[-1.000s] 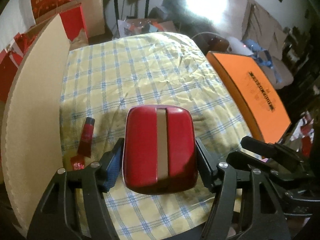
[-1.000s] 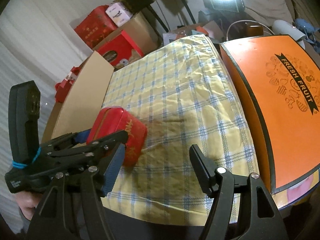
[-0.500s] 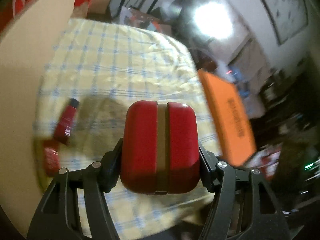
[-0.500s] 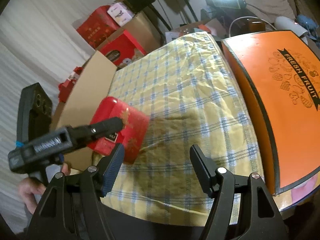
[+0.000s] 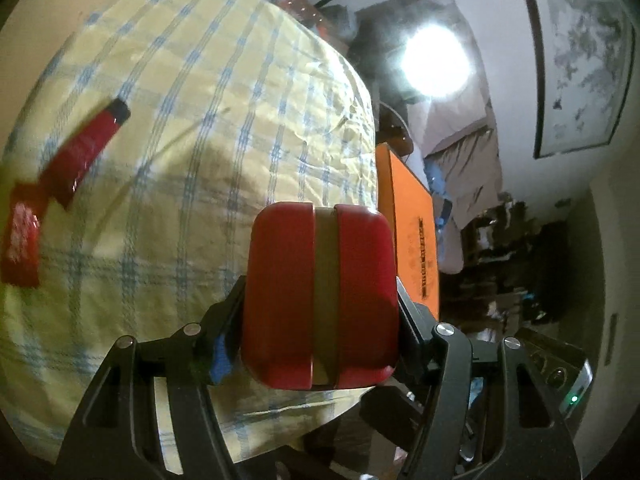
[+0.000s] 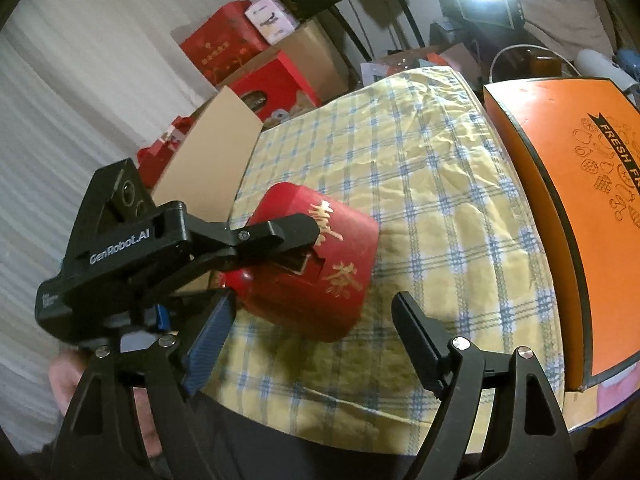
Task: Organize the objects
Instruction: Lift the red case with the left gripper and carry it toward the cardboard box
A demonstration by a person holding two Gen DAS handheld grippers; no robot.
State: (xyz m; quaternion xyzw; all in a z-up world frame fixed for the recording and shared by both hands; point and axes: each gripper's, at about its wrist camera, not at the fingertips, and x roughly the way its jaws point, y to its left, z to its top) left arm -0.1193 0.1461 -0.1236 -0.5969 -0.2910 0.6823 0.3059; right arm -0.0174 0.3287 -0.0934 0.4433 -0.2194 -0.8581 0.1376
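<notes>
A red tin [image 5: 320,296] with a gold band round its middle sits clamped between the fingers of my left gripper [image 5: 320,312], held just above the checked cloth. The right wrist view shows the same red tin [image 6: 320,264] with gold characters on its face, tilted, with the left gripper [image 6: 276,248] shut across it. My right gripper [image 6: 312,340] hovers near the table's front edge; its jaws are opening and nothing lies between them. A red tube [image 5: 88,148] and a red packet [image 5: 20,240] lie on the cloth to the left.
A yellow and blue checked cloth [image 6: 420,168] covers the table. An orange fruit box [image 6: 568,200] lies along its right side. A cardboard panel [image 6: 208,148] stands at the left edge. Red gift boxes [image 6: 264,80] are stacked behind. A hand [image 6: 68,384] shows at lower left.
The left gripper has rolled with the tin in it and sunk toward the cloth, so the tin now shows its lettered face tilted. The right gripper's fingers have spread wider.
</notes>
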